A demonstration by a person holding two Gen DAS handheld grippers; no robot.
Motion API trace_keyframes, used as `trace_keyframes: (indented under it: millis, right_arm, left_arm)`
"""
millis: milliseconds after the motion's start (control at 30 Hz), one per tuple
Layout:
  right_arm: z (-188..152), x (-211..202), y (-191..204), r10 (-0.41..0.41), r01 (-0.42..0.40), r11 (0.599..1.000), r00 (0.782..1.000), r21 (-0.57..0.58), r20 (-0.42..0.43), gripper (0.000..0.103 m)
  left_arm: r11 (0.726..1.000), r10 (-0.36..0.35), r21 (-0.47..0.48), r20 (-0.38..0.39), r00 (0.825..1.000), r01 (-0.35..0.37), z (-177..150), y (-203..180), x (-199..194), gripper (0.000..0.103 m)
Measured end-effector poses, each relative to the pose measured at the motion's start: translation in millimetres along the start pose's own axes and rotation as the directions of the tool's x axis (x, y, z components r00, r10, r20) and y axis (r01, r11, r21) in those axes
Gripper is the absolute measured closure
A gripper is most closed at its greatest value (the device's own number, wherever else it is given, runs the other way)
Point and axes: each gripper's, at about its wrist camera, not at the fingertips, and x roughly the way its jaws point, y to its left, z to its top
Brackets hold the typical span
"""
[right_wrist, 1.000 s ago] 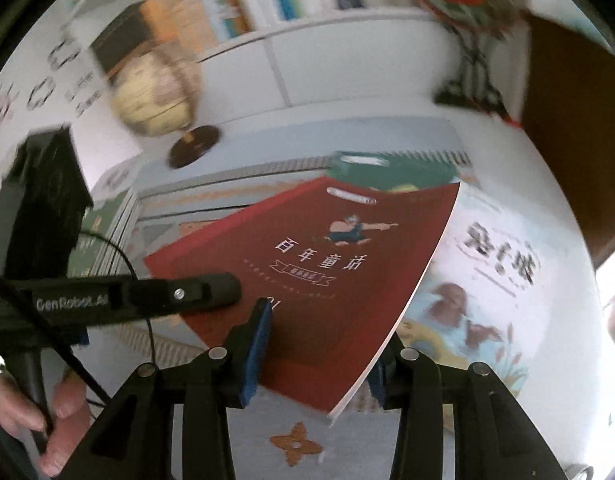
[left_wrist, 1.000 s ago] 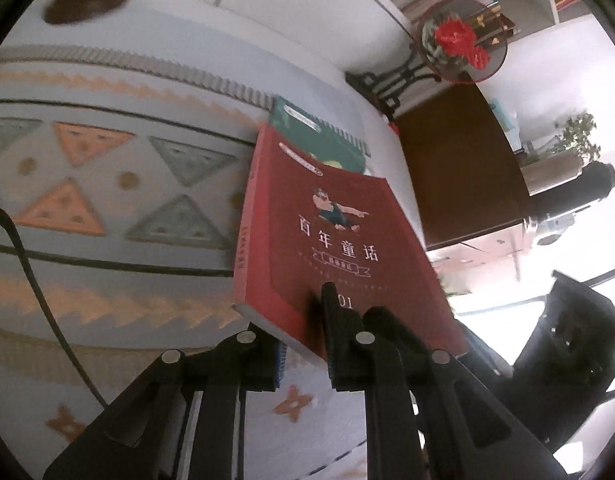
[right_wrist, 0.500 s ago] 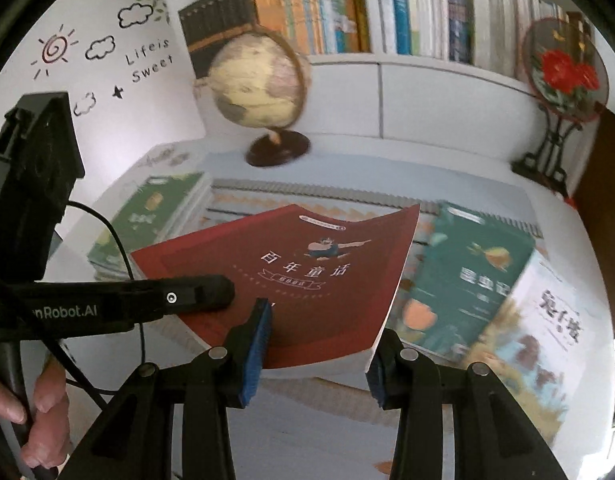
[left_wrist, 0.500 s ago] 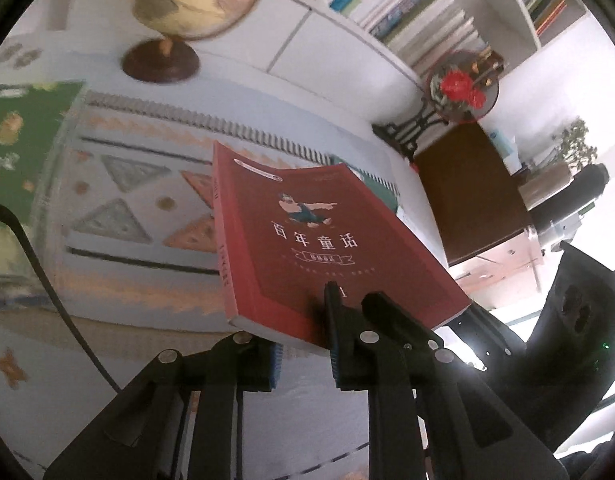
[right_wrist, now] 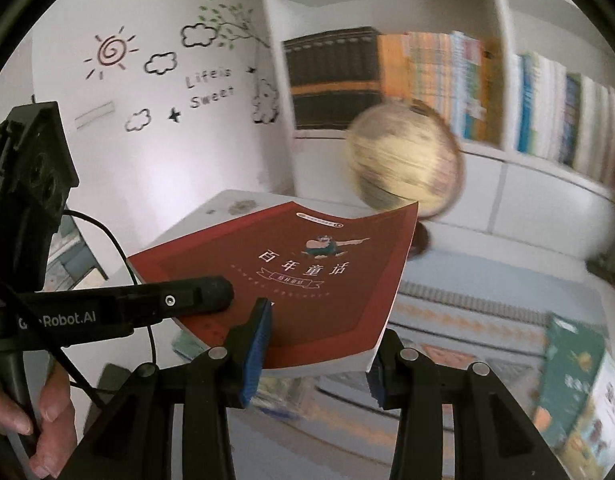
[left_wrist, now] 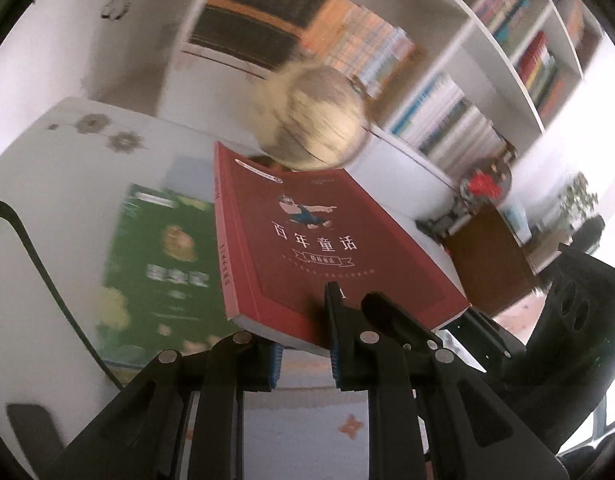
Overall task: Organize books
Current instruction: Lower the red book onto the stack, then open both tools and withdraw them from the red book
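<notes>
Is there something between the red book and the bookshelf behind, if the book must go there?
Yes. The globe stands on the table directly past the far edge of the red book, in line with the bookshelf. Both the left hand-held gripper and right hand-held gripper hold the book.

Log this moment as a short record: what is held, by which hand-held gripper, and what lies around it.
held item: red book, lifted off the table
left hand-held gripper: shut on the book's near edge
right hand-held gripper: pads on the book's near edge, one above the cover, one beneath
behind the book: globe, blurred
on the table: green book
background: bookshelf full of books
</notes>
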Motion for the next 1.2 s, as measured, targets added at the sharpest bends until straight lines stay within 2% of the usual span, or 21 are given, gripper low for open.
trace_keyframes:
  millis: [100,267,467,600,733,933,1033,1067,1200]
  right_arm:
    - [8.6,25.9,21.8,0.026,-0.026,1.000,0.999,-0.003,-0.019,0.062]
    - [5.5,64.9,37.7,0.028,-0.028,1.000,0.997,0.005,-0.074,0.062]
    - [-14.4,105.3,40.3,0.024,-0.018,0.999,0.985,0.037,-0.171,0.062]
    - [-26.5,118.6,38.6,0.012,0.002,0.998,0.972,0.057,-0.234,0.062]
    - [-36.2,122.3,36.9,0.001,0.022,0.997,0.958,0.077,-0.287,0.062]
    - [-49.8,125.1,33.5,-0.055,0.087,0.994,0.913,0.060,-0.405,0.061]
    - [-60.8,114.6,24.4,-0.054,0.095,0.993,0.902,0.075,-0.428,0.058]
    - [-66.0,110.6,21.1,-0.054,0.100,0.992,0.895,0.082,-0.442,0.054]
    - [-85.0,88.8,0.3,-0.024,0.106,0.983,0.882,0.149,-0.471,0.053]
  left_arm:
    - [0.999,0.023,-0.027,0.011,1.000,-0.023,4.6,26.6,-2.4,0.087]
    - [0.996,0.035,-0.078,-0.020,0.999,-0.037,0.1,63.1,14.8,0.087]
    - [0.987,0.050,-0.149,-0.022,0.998,-0.053,-18.3,102.9,35.4,0.087]
    - [0.980,0.043,-0.190,-0.061,0.997,-0.054,-30.1,113.4,42.1,0.087]
    - [0.974,0.089,-0.198,-0.105,0.991,-0.108,-38.1,119.8,43.2,0.078]
    - [0.946,0.165,-0.256,-0.143,0.976,-0.197,-60.7,136.8,29.4,0.076]
    - [0.939,0.183,-0.268,-0.136,0.974,-0.214,-74.8,134.6,14.3,0.074]
    - [0.940,0.186,-0.265,-0.138,0.973,-0.217,-79.5,130.5,10.0,0.074]
    - [0.948,0.168,-0.247,-0.145,0.975,-0.200,-93.5,103.2,1.7,0.071]
